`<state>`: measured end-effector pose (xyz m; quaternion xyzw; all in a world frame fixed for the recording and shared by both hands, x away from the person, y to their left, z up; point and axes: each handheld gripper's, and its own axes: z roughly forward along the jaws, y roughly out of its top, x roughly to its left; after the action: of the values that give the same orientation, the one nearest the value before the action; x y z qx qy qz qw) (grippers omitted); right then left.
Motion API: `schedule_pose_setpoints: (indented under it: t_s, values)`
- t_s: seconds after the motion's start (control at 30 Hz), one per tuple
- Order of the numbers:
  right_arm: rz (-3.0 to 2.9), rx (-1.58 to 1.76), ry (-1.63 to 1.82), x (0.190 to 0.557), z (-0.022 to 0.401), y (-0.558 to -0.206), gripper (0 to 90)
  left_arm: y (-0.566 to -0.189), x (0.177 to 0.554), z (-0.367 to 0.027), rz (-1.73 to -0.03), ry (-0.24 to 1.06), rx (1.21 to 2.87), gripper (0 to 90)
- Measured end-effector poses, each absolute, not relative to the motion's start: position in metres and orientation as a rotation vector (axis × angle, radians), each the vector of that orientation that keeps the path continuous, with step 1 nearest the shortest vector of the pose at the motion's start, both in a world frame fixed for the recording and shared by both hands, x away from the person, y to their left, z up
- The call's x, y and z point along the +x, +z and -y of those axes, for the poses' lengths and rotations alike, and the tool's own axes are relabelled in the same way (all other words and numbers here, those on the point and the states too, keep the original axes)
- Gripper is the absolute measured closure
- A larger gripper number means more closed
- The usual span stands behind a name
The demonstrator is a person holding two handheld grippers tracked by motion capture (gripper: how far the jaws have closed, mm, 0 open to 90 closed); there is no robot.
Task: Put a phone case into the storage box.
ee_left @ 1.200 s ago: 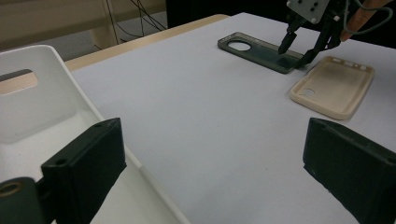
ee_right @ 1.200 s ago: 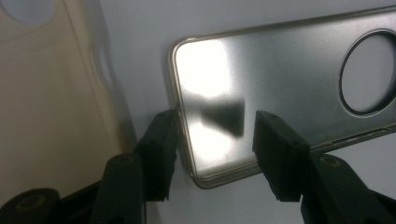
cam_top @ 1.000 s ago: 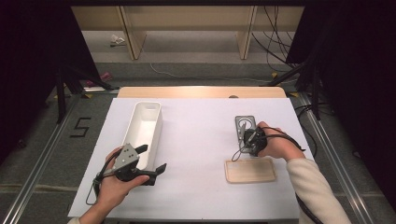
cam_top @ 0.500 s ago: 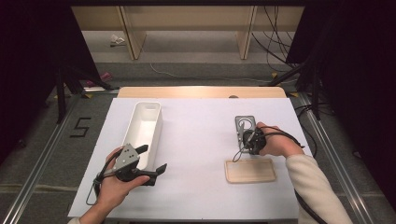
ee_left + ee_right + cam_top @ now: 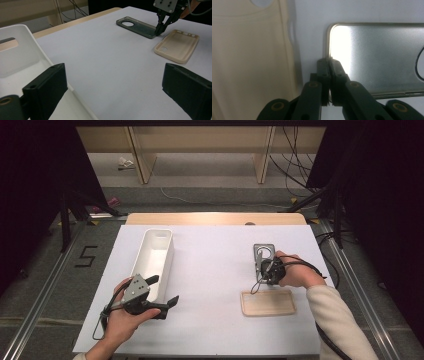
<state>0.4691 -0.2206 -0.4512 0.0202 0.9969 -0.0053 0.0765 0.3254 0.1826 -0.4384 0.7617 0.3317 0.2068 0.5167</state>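
1. Since a second ago almost nothing has shifted: the right gripper [image 5: 266, 270] stays at the grey case [image 5: 263, 254], and the left gripper [image 5: 159, 296] keeps resting at lower left, jaws apart, beside the bin [image 5: 163, 240].
2. The right jaws are pressed together on the grey case's near edge, right of centre in the high view.
3. The case looks thin, light and slightly flexible; its rim is probably the best hold.
4. Its long axis runs up-frame, camera hole at the top; the beige case [image 5: 267, 302] lies crosswise below it.

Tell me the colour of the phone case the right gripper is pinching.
The phone case is translucent dark grey, smoky; the left gripper view shows it best.
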Motion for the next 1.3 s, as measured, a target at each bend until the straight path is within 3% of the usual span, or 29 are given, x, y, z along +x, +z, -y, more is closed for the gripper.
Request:
schedule_pose_setpoints:
  t_s: [0.37,1.3]
  values:
    - [-2.966,0.081,0.053,0.465,0.226,-0.449,88.8,-0.439,0.326,-0.182,-0.795,0.496,1.833,5.6]
    - [-2.782,0.278,0.629,0.443,0.243,-0.438,88.9,-0.438,0.325,-0.182,-0.797,0.499,1.829,5.6]
